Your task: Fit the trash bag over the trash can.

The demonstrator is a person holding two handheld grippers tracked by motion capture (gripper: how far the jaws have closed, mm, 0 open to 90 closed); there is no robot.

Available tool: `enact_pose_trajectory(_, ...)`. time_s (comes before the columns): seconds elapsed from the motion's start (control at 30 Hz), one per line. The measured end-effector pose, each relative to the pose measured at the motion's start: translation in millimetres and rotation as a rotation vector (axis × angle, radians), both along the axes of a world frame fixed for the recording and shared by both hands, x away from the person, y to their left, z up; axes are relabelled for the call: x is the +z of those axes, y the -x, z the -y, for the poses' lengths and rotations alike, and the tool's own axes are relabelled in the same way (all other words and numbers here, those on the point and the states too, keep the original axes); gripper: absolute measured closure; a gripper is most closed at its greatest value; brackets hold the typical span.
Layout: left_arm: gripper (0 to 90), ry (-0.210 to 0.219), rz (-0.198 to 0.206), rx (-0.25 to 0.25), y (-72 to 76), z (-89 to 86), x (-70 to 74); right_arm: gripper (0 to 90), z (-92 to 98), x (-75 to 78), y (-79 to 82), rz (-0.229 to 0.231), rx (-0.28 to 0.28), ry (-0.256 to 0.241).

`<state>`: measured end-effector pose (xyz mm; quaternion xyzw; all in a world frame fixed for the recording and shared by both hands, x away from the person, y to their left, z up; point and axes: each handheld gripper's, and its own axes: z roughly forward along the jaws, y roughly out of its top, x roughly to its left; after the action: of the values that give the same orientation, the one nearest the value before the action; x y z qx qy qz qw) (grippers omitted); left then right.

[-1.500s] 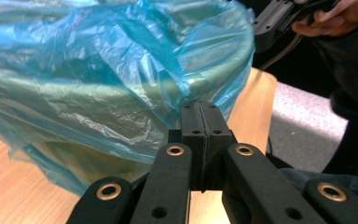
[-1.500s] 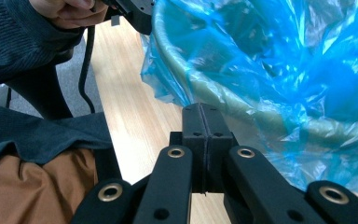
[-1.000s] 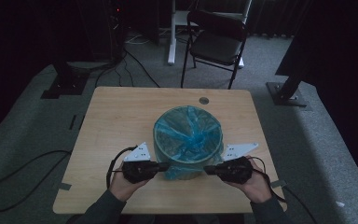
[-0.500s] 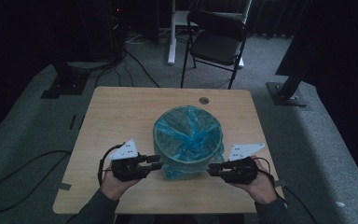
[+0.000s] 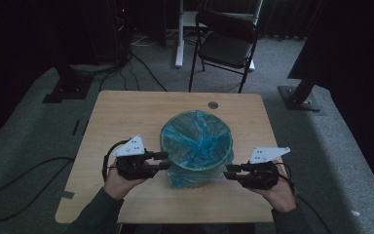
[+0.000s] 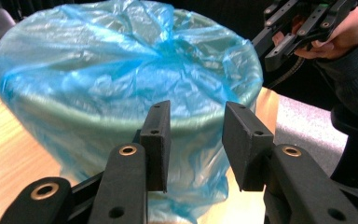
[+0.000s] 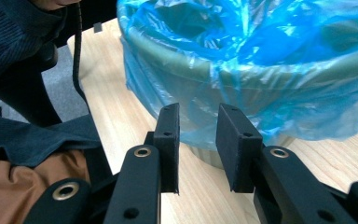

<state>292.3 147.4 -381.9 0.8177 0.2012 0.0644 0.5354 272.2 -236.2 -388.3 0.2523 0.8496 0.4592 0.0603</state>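
From the high view: one bin (image 5: 198,146) lined with one blue bag (image 5: 195,139) sits toward the surface's (image 5: 126,112) near edge, flanked by the left claw (image 5: 163,161) and right claw (image 5: 228,171), both level, pointing inward. Left gripper view: jaws parted, empty, just short of the bag (image 6: 121,70). Right gripper view: jaws narrowly parted, empty, near the bag (image 7: 242,60).

We see a round grey-green bin lined with a crinkled translucent blue plastic bag (image 5: 197,148) standing upright at the centre of the high view, the bag folded over its rim and hanging down its sides.
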Motion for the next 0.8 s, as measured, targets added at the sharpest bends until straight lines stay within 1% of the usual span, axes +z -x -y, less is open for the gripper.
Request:
enact_pose_trajectory(0.13,62.3,0.003,0.011,-0.008,-3.3,3.2,5.4,70.8,3.4,0.6,-1.3,0.006,-0.031,0.002)
enact_pose_trajectory(0.23,62.2,0.005,0.012,-0.009,-5.6,5.6,8.7,72.4,4.8,-0.4,-3.2,0.014,-0.060,0.018)
enact_pose_trajectory(0.4,62.1,0.000,0.018,-0.010,-9.0,8.2,12.2,72.7,6.5,-3.0,-6.2,0.012,-0.087,0.030)
enact_pose_trajectory(0.63,61.9,-0.007,0.022,-0.015,-14.2,12.9,16.2,67.9,3.1,-6.0,-9.4,0.006,-0.087,0.025)
enact_pose_trajectory(0.67,61.9,-0.011,0.023,-0.016,-15.2,14.4,17.3,68.2,-0.1,-7.9,-10.8,0.005,-0.079,0.030)
enact_pose_trajectory(0.7,61.9,-0.011,0.023,-0.016,-15.2,14.4,17.3,70.6,-2.0,-8.9,-11.4,0.003,-0.075,0.036)
enact_pose_trajectory(0.77,61.9,-0.011,0.024,-0.018,-16.0,15.2,18.0,70.6,-2.0,-8.9,-11.4,0.003,-0.075,0.036)
enact_pose_trajectory(0.8,61.9,-0.019,0.031,-0.019,-18.0,16.5,20.5,75.9,-3.7,-9.8,-12.1,0.005,-0.073,0.043)
